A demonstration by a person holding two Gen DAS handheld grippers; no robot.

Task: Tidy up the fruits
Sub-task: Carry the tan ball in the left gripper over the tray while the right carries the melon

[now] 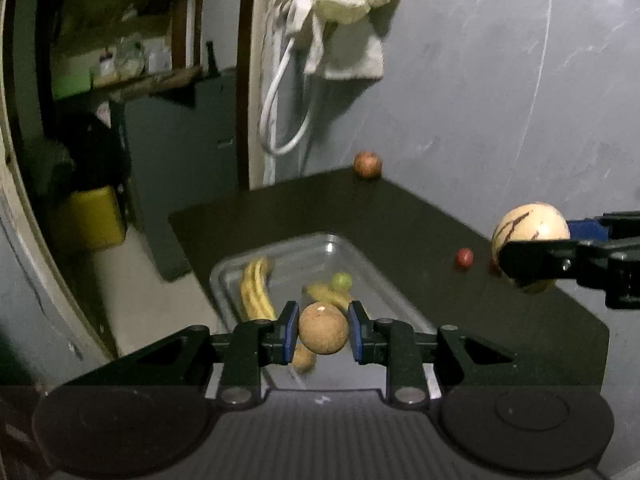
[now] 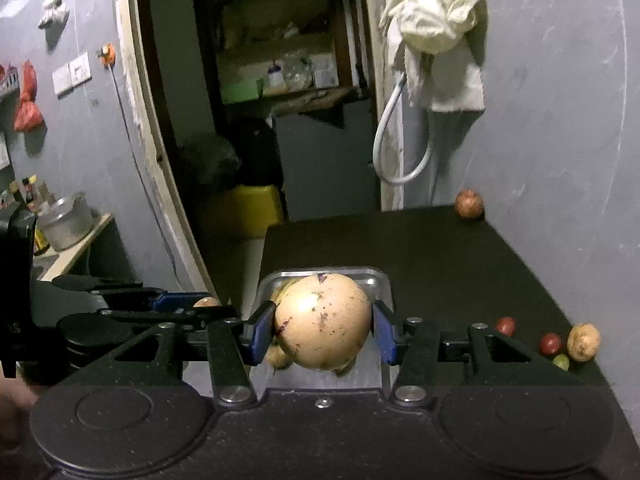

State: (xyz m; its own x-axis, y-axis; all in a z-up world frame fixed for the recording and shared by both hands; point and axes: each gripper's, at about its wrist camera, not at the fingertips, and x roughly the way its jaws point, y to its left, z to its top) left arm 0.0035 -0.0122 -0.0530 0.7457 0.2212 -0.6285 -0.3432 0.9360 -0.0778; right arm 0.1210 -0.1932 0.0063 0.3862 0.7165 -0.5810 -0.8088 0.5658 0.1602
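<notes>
Left wrist view: the left hand-held gripper (image 1: 323,334) pinches a small brown fruit (image 1: 323,329) above the clear tray (image 1: 280,246), probably to drop it there. The right hand-held gripper (image 2: 324,328) clamps a big pale fruit (image 2: 323,320) for the same tray.

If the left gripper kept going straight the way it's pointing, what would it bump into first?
Probably the clear plastic tray with the yellow bananas in it. The left gripper, clamped on a small round brown fruit, points down over that tray, so the fruit it carries would likely touch first. Depth is hard to judge.
</notes>
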